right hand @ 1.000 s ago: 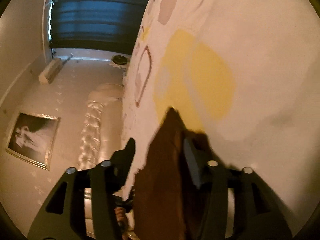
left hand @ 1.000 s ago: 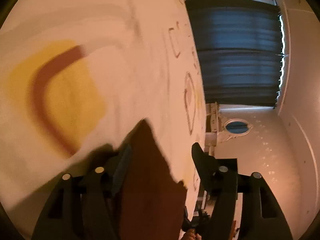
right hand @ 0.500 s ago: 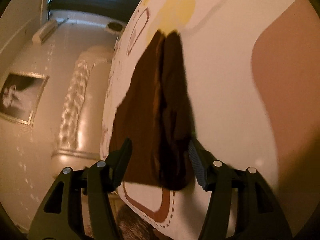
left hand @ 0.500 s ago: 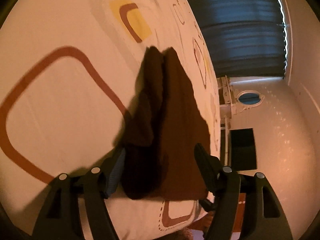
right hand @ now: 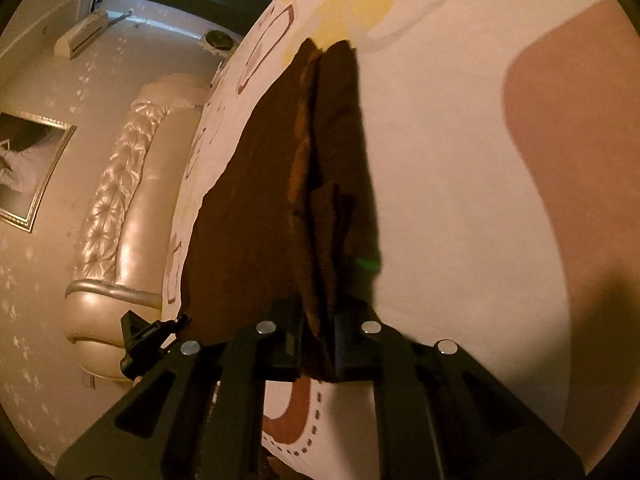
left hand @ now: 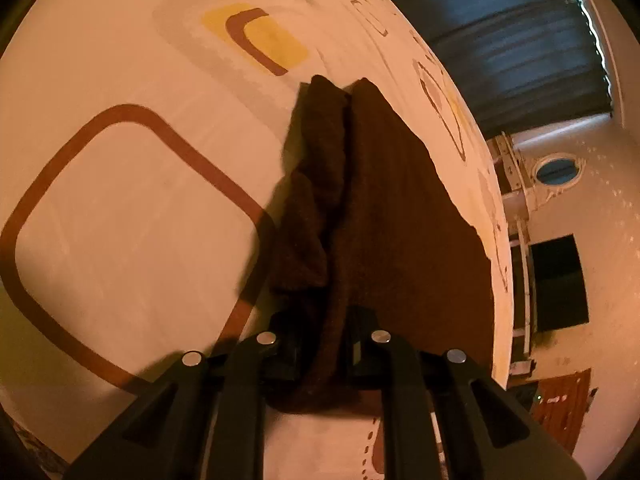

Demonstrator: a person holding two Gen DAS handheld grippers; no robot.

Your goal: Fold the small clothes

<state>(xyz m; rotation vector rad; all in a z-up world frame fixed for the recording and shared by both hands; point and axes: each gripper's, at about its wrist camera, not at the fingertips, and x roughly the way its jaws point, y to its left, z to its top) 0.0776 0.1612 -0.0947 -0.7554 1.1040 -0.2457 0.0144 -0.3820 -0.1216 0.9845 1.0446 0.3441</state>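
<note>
My left tongs [left hand: 322, 344] and right tongs [right hand: 318, 344], spread half a second ago, now each pinch the near edge of the brown cloth [left hand: 384, 216] lying ahead on the bed [left hand: 120, 184]; I can fold next.

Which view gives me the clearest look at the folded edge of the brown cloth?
The right wrist view: the brown cloth shows its stacked layers lit at the edge, pinched in the right gripper. In the left wrist view the cloth is darker, its layers less distinct, clamped in the left gripper.
</note>
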